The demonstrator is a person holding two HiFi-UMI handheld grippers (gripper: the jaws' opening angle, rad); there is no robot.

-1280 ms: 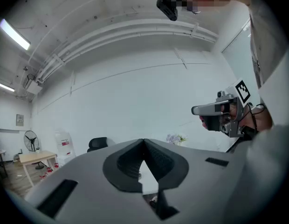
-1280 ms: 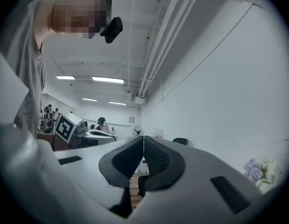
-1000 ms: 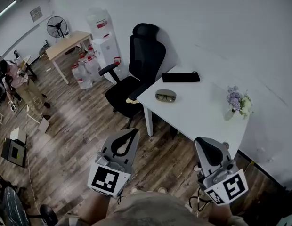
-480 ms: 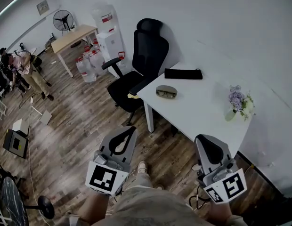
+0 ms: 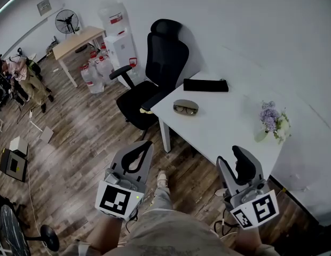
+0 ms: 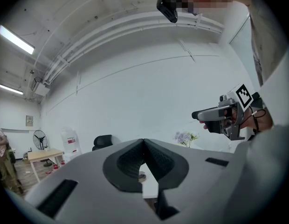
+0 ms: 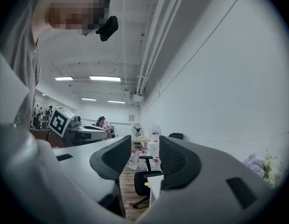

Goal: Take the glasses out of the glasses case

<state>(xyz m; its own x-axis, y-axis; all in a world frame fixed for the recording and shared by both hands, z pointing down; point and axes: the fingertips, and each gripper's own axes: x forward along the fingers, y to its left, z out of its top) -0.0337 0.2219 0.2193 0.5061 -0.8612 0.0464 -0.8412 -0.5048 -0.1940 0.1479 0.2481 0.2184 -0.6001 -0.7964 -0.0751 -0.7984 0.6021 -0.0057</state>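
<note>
Head view: the glasses case (image 5: 186,102) lies on the table (image 5: 224,129), close to the table's front left corner and well apart from both grippers. Dark lenses show in its top, so the glasses (image 5: 186,110) are judged to be inside it. Whether a lid covers them cannot be determined from here.

Gripper state:
- Left gripper (image 5: 148,144): jaws together tip to tip, nothing between them.
- Right gripper (image 5: 230,157): jaws have just been opening and stand wide apart, nothing between them.

Both are held level over the floor (image 5: 75,143), short of the table edge. No step of the removal has begun.

Probable faults and their causes:

1. Case pushed off the table. The case looks small, rounded and unrestrained, and it sits near the edge beside the office chair (image 5: 165,57). Contact from one gripper alone, with no opposing hold, would likely slide it toward that edge.
2. Closed jaws on arrival. The left gripper cannot take hold as it stands. If it reaches the case unopened, it will shove and not grasp.
3. Frame damage. The glasses are likely thin and light. A pinch across a lens or on one arm alone may bend the frame or twist it in the jaws.
4. Case lifted with the glasses. If the case is not held down, it may rise with the frame and then drop.
5. Collateral contact. The black pouch (image 5: 205,85) and the flowers (image 5: 272,116) stand farther back. An overlong or wide reach could knock them.
</note>
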